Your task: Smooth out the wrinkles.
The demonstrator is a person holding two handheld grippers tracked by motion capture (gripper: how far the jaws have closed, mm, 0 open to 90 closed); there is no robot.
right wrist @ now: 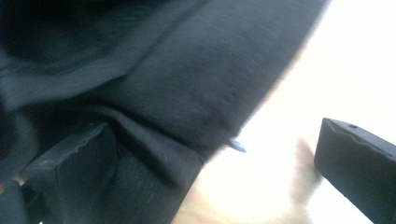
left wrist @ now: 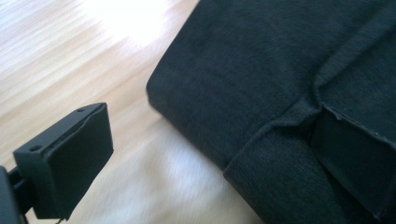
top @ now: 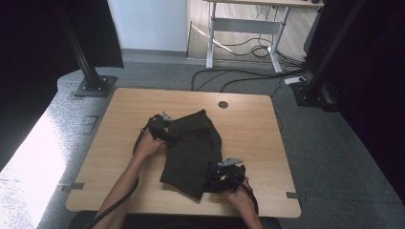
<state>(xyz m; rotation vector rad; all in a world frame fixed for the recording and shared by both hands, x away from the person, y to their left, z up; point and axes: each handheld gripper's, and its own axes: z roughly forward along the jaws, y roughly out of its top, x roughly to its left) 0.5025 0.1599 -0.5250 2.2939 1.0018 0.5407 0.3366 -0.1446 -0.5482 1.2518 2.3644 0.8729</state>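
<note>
Wooden table [top: 119, 157] — light, pale grain, rounded corners, a small round dark cap [top: 223, 104] set near its far edge. A dark folded cloth [top: 193, 152] lies flat across the middle, reaching toward the near edge. Small grey tabs at both near corners. Grey carpet [top: 325, 157] underneath.

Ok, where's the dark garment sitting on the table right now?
In the high view the dark garment lies folded mid-table, between the left gripper at its far-left edge and the right gripper at its near-right corner.
</note>
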